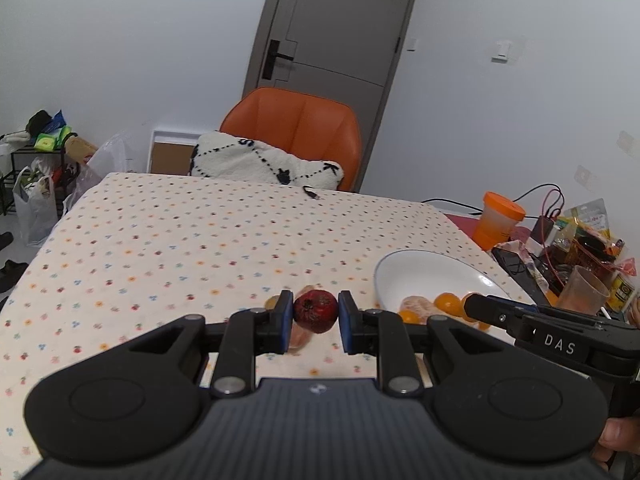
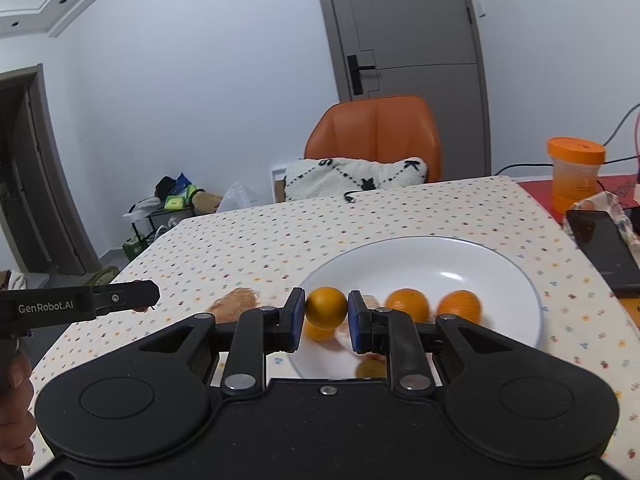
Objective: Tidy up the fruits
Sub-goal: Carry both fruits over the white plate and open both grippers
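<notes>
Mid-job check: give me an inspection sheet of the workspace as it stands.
Surface: floral tablecloth covering the table.
Job's things: white plate holding two oranges; dark red fruit; small orange; peeled piece on the cloth.
Clutter: orange cup, phone, snack packets.
Grippers: left gripper around the dark red fruit; right gripper around the small orange.
Cables: black and red leads at the table's right.
Surroundings: orange chair, cushion, grey door.

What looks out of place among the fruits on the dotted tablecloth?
A peeled orange-pink fruit piece lies bare on the dotted tablecloth, left of the white round plate, while the other small orange fruits sit inside the plate.
</notes>
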Demonstrator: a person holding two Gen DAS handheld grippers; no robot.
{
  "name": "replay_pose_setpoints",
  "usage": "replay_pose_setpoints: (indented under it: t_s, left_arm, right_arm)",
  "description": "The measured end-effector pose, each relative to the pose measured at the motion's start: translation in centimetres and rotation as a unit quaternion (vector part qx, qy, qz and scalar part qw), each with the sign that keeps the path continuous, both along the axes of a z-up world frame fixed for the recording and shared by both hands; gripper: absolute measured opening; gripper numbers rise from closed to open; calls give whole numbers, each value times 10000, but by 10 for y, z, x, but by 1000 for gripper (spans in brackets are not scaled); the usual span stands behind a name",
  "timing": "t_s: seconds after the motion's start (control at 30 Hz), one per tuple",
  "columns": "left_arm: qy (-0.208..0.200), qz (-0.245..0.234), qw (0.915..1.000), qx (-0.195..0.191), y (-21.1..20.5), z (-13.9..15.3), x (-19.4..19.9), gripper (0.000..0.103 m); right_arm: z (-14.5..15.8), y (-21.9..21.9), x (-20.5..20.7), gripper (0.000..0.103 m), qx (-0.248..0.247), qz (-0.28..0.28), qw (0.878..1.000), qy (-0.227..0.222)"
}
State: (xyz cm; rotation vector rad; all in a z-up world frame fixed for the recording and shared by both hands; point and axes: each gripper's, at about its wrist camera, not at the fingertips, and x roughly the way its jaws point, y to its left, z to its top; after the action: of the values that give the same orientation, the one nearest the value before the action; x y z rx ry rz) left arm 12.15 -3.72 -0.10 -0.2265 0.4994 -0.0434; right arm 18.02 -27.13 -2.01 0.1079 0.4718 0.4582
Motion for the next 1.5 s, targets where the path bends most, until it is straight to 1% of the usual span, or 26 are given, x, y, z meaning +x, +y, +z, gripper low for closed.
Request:
replay_pose_setpoints:
  t_s: [0.63,0.87,0.9,0.93,1.5]
  left_arm:
    - [108,-420,9990,100,-47,-6,31,22]
    - [161,-593,9980,129,-61,-11,44,22]
    - [168,-615,9979,135,-63,-11,46,22]
    - [172,-635,9977,140,-65,-11,48,22]
    - [149,-861,9958,273,-85,-8,77,22]
  right_arm:
    - [-18,-56,14,21,193,-533,9982,212]
    - [-24,-69,19,23,256,-628,9971,343]
    - [-25,-70,19,26,273,-628,9971,343]
    - [-25,-72,19,27,290,-648,9970,324]
    - [-29,-89,24,28,424,-783,9950,447]
